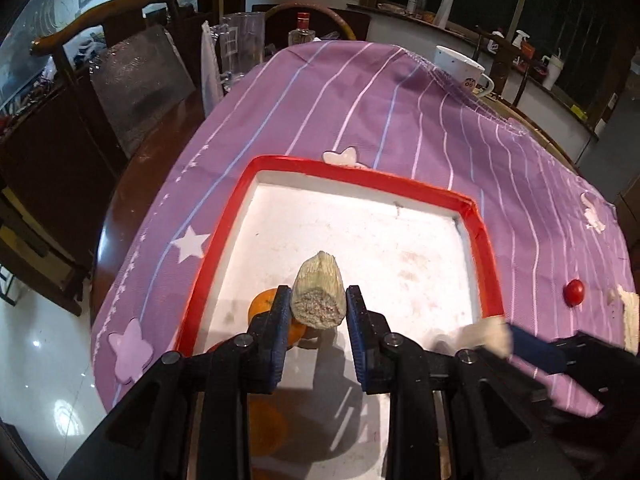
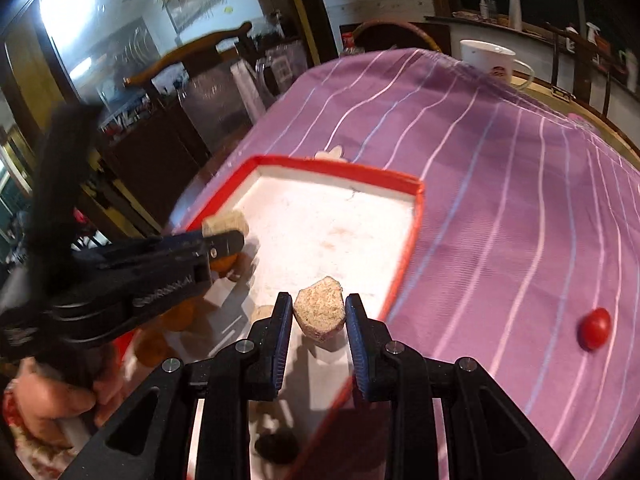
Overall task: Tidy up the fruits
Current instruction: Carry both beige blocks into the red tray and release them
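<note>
Left gripper [image 1: 319, 304] clamps a pale, fibrous cut chunk [image 1: 318, 294], end-on, above the tray [image 1: 224, 236] near its left rim; oranges [image 1: 266, 308] lie beneath. Right gripper [image 2: 319, 310] pinches a second chunk [image 2: 320, 312] over the right rim. Both tilt steeply downward, probably carrying pieces in for sorting. Tomato [image 2: 595, 328] sits on the cloth [image 2: 500, 200], toward its right edge.

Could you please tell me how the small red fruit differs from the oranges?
The small red fruit is glossy red and smaller; the oranges are orange and larger. The red fruit lies alone on the purple striped cloth, outside the red-rimmed tray; the oranges sit inside it. Both are roundish and ungripped.
</note>
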Available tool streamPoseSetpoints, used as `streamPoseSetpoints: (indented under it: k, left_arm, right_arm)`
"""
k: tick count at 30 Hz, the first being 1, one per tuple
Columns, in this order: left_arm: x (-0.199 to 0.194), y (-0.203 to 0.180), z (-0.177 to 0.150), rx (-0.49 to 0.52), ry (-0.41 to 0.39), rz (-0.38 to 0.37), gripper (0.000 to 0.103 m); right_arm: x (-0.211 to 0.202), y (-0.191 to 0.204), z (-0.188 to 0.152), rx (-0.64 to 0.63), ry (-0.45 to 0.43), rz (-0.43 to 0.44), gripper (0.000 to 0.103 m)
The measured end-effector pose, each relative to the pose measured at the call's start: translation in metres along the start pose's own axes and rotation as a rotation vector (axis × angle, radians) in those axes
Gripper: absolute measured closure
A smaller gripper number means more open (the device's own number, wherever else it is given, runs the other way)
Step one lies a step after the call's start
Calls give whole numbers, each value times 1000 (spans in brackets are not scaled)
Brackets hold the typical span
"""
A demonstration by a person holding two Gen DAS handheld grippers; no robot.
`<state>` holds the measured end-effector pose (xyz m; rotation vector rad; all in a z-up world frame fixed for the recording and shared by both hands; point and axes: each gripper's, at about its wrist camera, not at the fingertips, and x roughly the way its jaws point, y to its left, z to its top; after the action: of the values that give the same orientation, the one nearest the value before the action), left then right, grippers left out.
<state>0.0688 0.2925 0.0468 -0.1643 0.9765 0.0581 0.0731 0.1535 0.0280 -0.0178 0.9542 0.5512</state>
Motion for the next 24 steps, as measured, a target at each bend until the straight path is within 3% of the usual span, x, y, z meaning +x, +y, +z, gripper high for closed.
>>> streamPoseSetpoints:
  k: [4,6,8,12,19,24]
  left_arm:
    - [4,-3,5,17,7,-37,75]
    - [5,-6,5,22,14,-61,69]
    - [3,-8,5,22,14,-70,54]
    - [-10,-7,2,-9,4,-103,51]
    - [-64,-7,-16,-53,-114,-74,33]
    - [-105,-13,-53,-85,-206,-59,23]
  right_arm:
    - [15,6,-2,-29,8,-52,73]
    - [18,5,-3,-24,2,-56,72]
    - [19,6,-2,-37,4,-59,72]
    - [7,9,2,-66,-35,-72,70]
    - [-39,-9,-7,19,-103,-38,65]
    - [-77,-20,-47,97,-119,-24,62]
